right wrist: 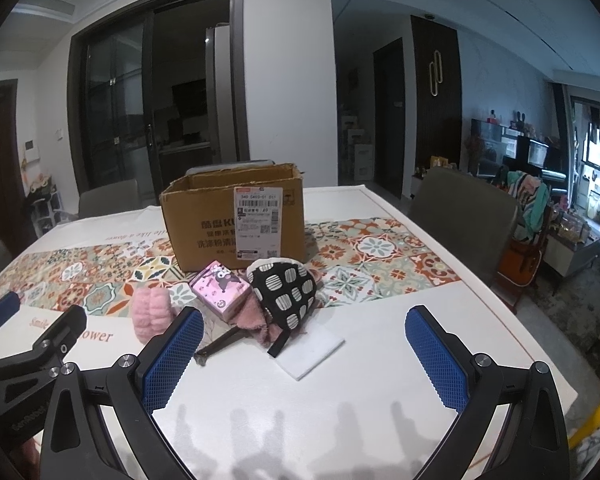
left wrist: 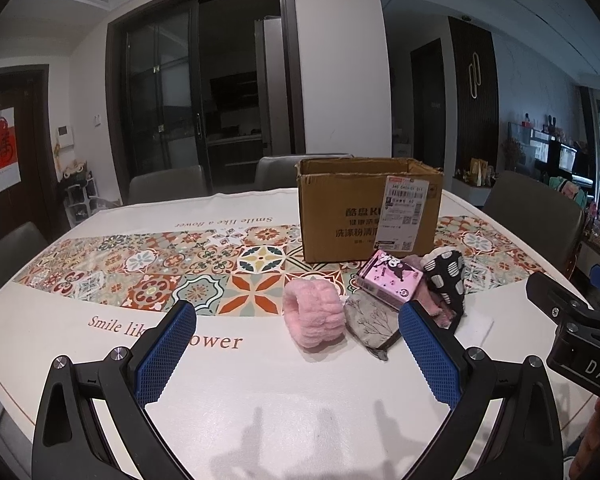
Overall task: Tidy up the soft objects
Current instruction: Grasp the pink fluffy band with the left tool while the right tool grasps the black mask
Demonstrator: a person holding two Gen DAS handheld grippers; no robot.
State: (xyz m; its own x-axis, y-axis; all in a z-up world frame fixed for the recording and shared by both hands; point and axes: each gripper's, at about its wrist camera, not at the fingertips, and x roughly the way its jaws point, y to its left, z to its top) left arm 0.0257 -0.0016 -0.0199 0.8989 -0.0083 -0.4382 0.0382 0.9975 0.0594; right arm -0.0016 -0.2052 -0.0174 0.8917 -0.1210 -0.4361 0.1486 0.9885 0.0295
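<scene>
A pile of soft things lies before an open cardboard box (left wrist: 370, 210) (right wrist: 236, 220). It holds a fluffy pink band (left wrist: 312, 316) (right wrist: 150, 314), a grey floral pouch (left wrist: 370, 324), a pink cartoon tissue pack (left wrist: 390, 284) (right wrist: 222, 290), a black-and-white patterned pouch (left wrist: 446, 276) (right wrist: 286, 292), a pink cloth (right wrist: 256, 322) under it and a flat white pad (right wrist: 312, 354). My left gripper (left wrist: 296, 354) hovers open above the table, short of the pink band. My right gripper (right wrist: 304, 356) is open too, just short of the white pad.
The table (left wrist: 260, 408) wears a white cloth with a tiled runner (left wrist: 180, 276). Grey chairs (right wrist: 464, 208) stand around it, with dark sliding doors behind. The right gripper's body (left wrist: 572, 328) shows at the left wrist view's right edge.
</scene>
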